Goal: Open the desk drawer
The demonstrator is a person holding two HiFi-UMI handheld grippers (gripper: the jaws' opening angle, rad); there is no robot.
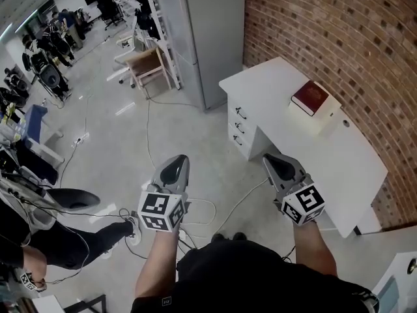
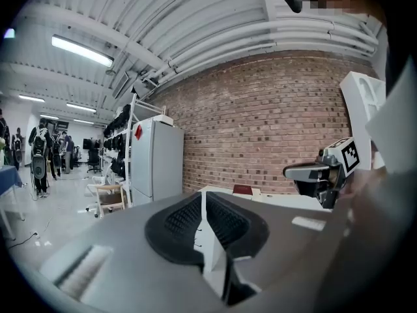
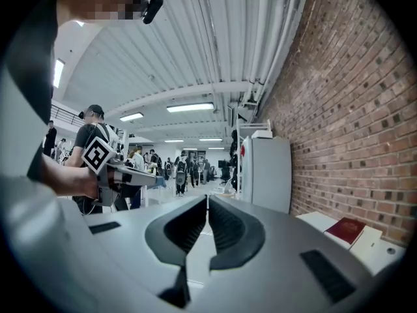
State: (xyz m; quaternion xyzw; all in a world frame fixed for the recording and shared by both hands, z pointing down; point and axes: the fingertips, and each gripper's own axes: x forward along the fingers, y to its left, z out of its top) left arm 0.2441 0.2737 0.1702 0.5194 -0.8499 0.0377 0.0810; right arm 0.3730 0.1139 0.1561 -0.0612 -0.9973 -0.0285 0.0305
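Seen from above, the left gripper (image 1: 173, 169) and right gripper (image 1: 281, 167), both closed and empty, hover low in frame, well short of the drawers (image 1: 241, 128) of the white desk (image 1: 273, 83) at centre right (one should open before squarely meeting a handle).

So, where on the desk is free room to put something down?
The white desk is mostly bare: one patch between the red book and the drawer end, a bigger one from the white box under it to the near end. The floor before the drawers is free; cables crowd it nearer the person.
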